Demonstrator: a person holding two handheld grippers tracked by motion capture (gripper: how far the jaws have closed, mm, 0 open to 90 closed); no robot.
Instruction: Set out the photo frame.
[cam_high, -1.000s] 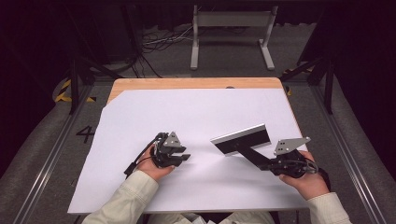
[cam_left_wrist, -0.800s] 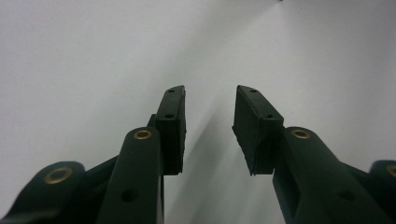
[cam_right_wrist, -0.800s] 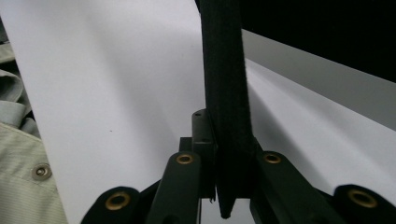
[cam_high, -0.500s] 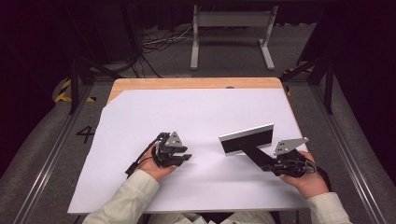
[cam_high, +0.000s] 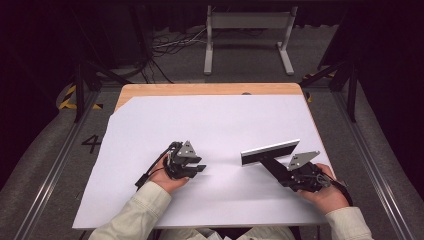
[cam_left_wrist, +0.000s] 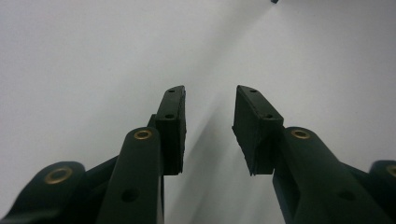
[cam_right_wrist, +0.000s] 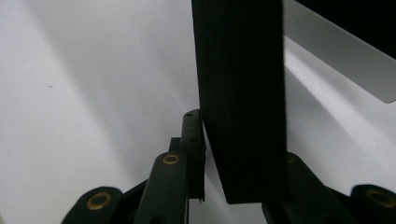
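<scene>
A black flat bar stands between the right gripper's two black jaws, which have just been opening — a thin gap shows beside the left jaw. Behind lies a white sheet; a pale crosspiece crosses the upper right.

sleeves – pale cream | jaws – black, brass rivets | left gripper – grey plate, black cable

Left claw parted, right claw jaws just opening
</scene>
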